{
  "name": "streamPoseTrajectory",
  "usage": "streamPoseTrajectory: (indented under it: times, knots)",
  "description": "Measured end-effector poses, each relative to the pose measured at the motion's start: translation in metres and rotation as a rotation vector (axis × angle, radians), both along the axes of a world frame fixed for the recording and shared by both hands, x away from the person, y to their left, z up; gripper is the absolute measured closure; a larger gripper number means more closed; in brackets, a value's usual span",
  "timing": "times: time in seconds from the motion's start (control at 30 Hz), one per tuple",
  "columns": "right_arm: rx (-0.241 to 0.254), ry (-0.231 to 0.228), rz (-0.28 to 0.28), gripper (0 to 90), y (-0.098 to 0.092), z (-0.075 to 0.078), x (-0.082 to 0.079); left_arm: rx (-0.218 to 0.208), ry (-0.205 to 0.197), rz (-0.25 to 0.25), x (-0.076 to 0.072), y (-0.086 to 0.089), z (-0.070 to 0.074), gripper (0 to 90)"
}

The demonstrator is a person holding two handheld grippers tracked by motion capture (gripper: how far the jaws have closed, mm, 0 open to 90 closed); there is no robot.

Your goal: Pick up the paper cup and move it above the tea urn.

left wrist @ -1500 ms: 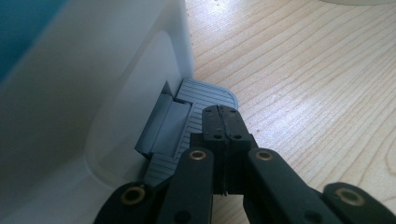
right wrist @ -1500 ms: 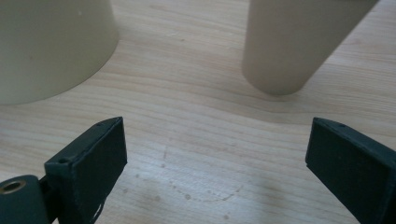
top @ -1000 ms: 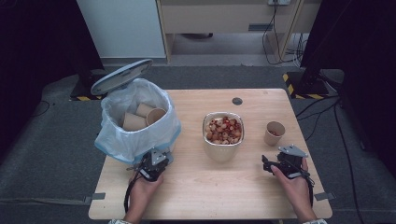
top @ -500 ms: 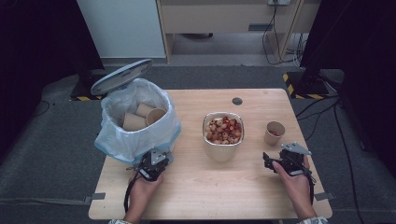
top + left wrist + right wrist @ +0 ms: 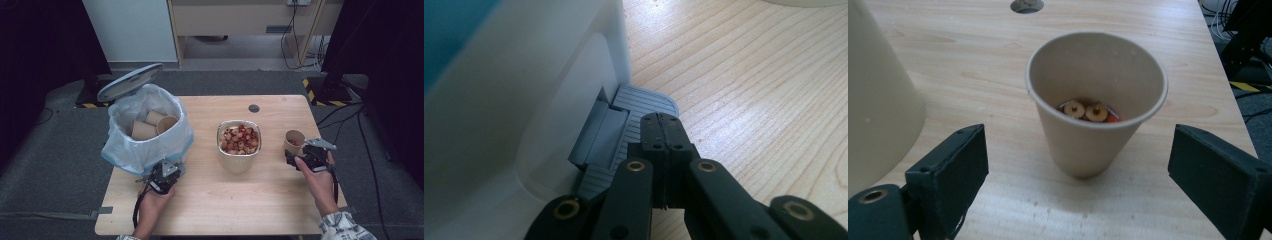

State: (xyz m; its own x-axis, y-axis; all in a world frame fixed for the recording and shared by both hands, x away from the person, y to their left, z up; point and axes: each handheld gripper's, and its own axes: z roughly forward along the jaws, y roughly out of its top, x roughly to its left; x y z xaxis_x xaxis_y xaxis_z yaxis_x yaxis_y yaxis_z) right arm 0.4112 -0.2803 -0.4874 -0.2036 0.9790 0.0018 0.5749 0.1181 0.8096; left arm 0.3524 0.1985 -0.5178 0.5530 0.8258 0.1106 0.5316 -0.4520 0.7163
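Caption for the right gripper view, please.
Open right gripper faces an upright tan paper cup with a few snack pieces inside, on the light wooden table.

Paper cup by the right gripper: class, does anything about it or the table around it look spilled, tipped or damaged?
Nothing stands out. The paper cup stands upright and undented on the table, a few snack pieces at its bottom, none spilled. The right gripper sits open around it, pads clear of its wall.
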Motion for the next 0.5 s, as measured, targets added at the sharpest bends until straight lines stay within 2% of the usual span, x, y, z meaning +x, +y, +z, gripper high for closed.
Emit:
streamPoseTrajectory:
  times: [0.27, 0.47, 0.5]
  knots:
    - [0.011, 0.004, 0.002, 9.2, -0.003, -0.004, 0.018, -0.003, 0.002, -0.001, 0.0, 0.0, 0.0, 89.8]
    - [0.048, 0.0, -0.014, 10.8, -0.009, -0.014, 0.029, -0.003, 0.002, -0.001, 0.0, 0.0, 0.0, 89.8]
    - [0.055, -0.009, -0.01, 13.6, -0.009, -0.016, 0.033, -0.003, 0.002, -0.001, 0.0, 0.0, 0.0, 89.8]
